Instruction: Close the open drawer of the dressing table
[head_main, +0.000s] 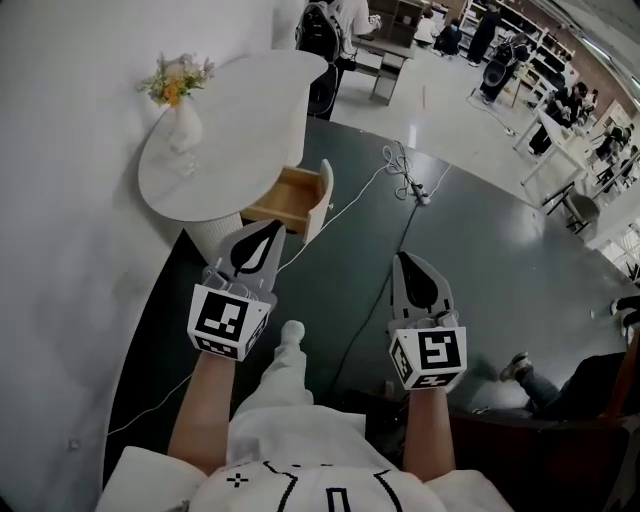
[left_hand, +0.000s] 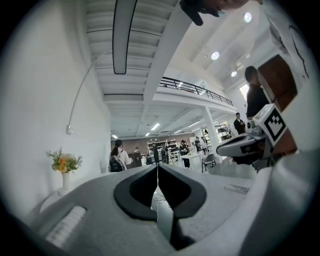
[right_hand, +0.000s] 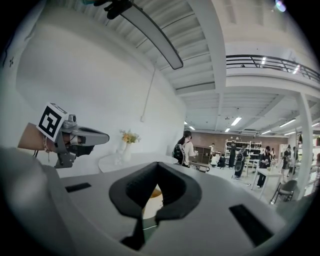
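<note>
Vase (head_main: 185, 127) on the dressing table (head_main: 255, 100), leftward — drawer (head_main: 290, 200) juts out rightward beneath it.

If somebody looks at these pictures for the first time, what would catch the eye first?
The open wooden drawer sticks out of the white dressing table, above the middle of the head view. A vase of flowers stands on the table. Nearer, the left gripper and right gripper are shut and empty, short of the drawer.

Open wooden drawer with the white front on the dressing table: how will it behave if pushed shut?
The open wooden drawer probably slides straight in, since it looks like a rigid box seated under the curved white tabletop. A hard shove may rock the small white vase of flowers, which looks tippy.
</note>
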